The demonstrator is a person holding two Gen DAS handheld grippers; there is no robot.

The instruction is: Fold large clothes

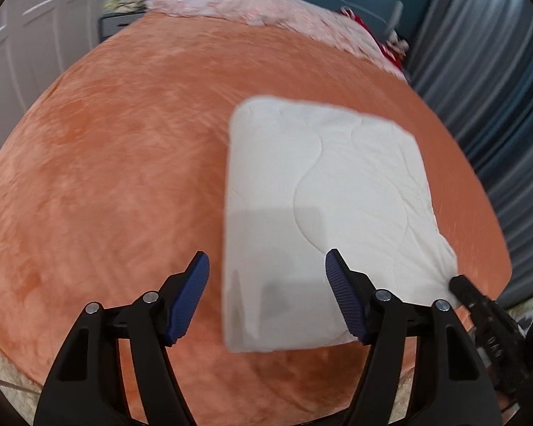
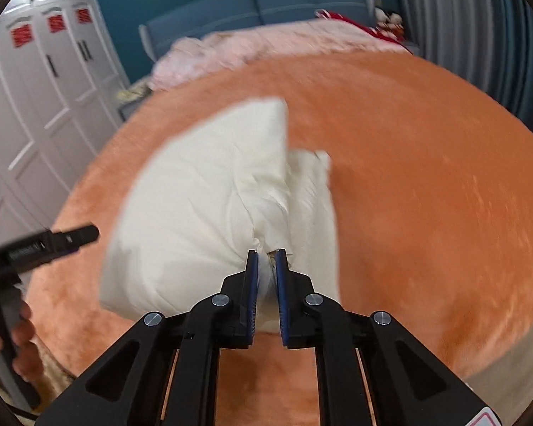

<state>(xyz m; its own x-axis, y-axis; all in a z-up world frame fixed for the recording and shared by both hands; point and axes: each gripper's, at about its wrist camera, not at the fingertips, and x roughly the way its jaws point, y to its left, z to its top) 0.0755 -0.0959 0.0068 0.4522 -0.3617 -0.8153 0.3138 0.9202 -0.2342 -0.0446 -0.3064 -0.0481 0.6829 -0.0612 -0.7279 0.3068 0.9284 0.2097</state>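
A folded white quilted garment point(image 1: 323, 206) lies on the orange plush bed cover point(image 1: 124, 163). My left gripper point(image 1: 266, 269) hovers open over its near left edge, blue pads wide apart, touching nothing. My right gripper point(image 2: 266, 254) is shut on a bunched near corner of the white garment point(image 2: 202, 198), which puckers at the pads and lifts into a puffed fold. In the left wrist view the right gripper's black fingers point(image 1: 460, 284) bite the garment's lower right corner. The left gripper point(image 2: 83, 234) shows at the left of the right wrist view, held by a hand point(image 2: 21, 340).
A pink fluffy blanket point(image 1: 252, 3) is heaped at the bed's far end below a blue headboard point(image 2: 259, 3). White wardrobe doors point(image 2: 42, 81) stand on the left, grey-blue curtains point(image 1: 494, 81) on the right. A red item point(image 2: 351, 23) lies at the far right corner.
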